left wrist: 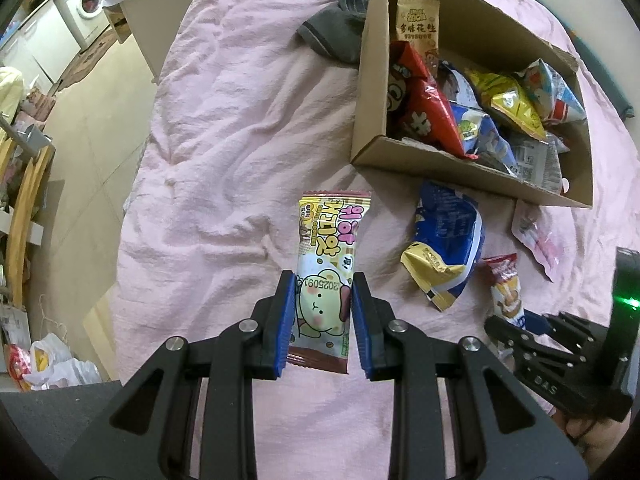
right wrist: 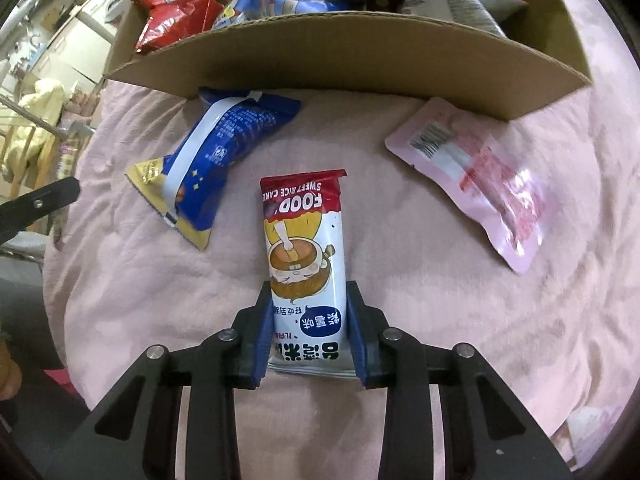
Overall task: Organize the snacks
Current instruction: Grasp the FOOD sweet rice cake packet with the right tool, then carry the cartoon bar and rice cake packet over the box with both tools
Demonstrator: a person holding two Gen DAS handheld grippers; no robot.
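Note:
My left gripper (left wrist: pixel 322 284) is shut on a yellow and pink cartoon snack packet (left wrist: pixel 330 256) and holds it above the pink bedsheet (left wrist: pixel 224 152). My right gripper (right wrist: pixel 310 292) is shut on a white and red sweet rice cake packet (right wrist: pixel 304 256), which lies on or just above the sheet; it also shows in the left wrist view (left wrist: pixel 506 292). A cardboard box (left wrist: pixel 370 92) full of snack bags stands beyond; its near wall (right wrist: pixel 344 52) fills the top of the right wrist view. A blue and gold bag (left wrist: pixel 444 240) and a pink pouch (left wrist: pixel 536 236) lie loose in front of the box.
The blue and gold bag (right wrist: pixel 212 168) is left of the rice cake packet and the pink pouch (right wrist: pixel 476 176) right of it. A grey garment (left wrist: pixel 336 28) lies behind the box. The bed edge drops at left to a floor with bags (left wrist: pixel 52 364) and a washing machine (left wrist: pixel 86 4).

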